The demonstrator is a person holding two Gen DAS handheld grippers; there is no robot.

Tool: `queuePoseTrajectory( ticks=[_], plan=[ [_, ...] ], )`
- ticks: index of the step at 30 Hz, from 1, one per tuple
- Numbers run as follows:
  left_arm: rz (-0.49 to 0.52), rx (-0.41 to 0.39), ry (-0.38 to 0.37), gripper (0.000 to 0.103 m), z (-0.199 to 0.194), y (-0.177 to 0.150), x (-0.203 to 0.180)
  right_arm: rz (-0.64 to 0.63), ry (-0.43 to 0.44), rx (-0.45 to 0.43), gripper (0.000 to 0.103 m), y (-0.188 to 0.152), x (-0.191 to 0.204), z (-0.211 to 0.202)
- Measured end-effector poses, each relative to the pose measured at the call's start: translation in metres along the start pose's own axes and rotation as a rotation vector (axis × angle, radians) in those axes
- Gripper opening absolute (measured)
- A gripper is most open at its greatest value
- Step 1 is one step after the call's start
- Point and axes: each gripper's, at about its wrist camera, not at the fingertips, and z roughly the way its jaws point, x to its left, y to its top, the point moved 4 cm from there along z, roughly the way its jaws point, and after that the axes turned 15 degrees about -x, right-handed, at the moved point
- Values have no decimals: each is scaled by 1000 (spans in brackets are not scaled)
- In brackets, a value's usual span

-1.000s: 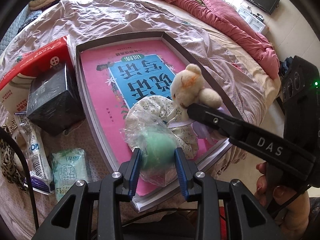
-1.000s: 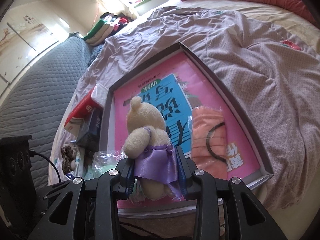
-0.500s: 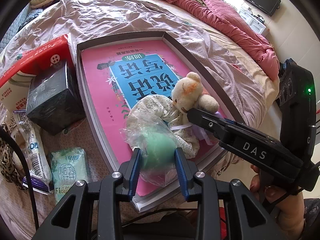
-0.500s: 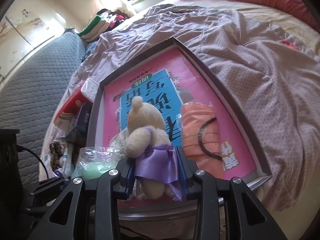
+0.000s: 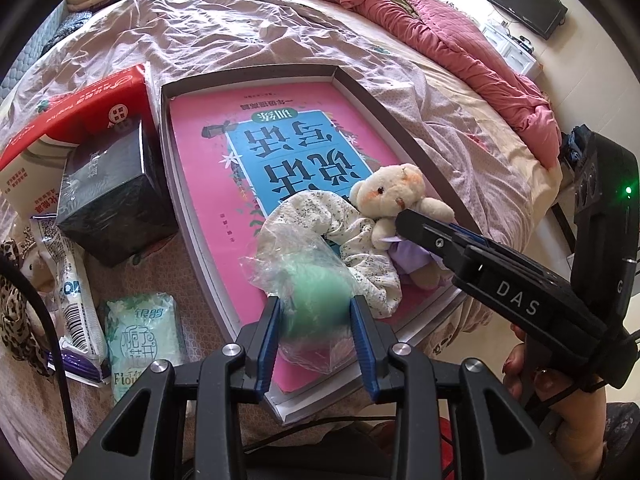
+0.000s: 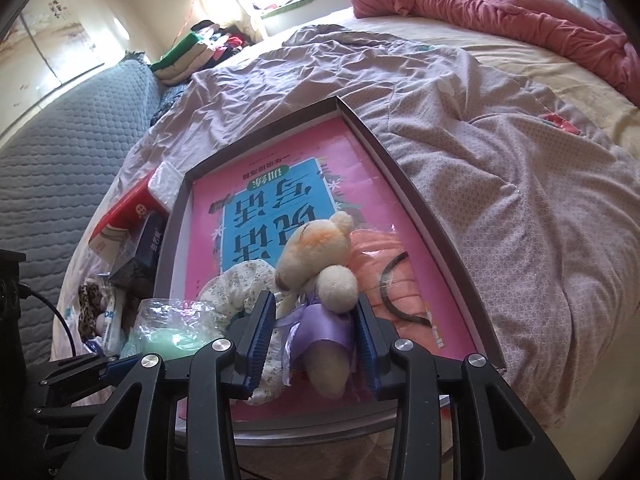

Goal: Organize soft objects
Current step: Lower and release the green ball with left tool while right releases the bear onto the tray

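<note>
My left gripper is shut on a green soft ball in a clear plastic bag, at the near end of a grey tray lined with a pink book. A cream teddy bear in a purple dress lies tipped over on the tray, against a floral cloth and an orange packet. My right gripper straddles the bear's dress. Its jaws are opening, and a gap shows at the left pad. In the left wrist view the right gripper reaches in from the right.
Left of the tray sit a black box, a red carton, a green tissue pack and a leopard-print item. All rest on a bed with a mauve sheet; a pink quilt is bunched at the far side.
The right gripper has lowered the bear from upright to lying on the tray, and its jaws have widened. The left gripper and the bagged green ball have not moved.
</note>
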Motion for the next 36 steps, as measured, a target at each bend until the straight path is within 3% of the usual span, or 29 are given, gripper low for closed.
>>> queuePoseTrajectory(
  ticks=[11,24,36],
  plan=[
    [-20,-7,8,37,-3,2,3,0,-3,-23,47,7,2,-8],
    [-19,-17,34,56,-11,1,8,-11,2,-33,48,10,7,-14],
    [-13,-47,42,65,-26,2,10,-27,-12,-46,55,14,11,-21]
  ],
)
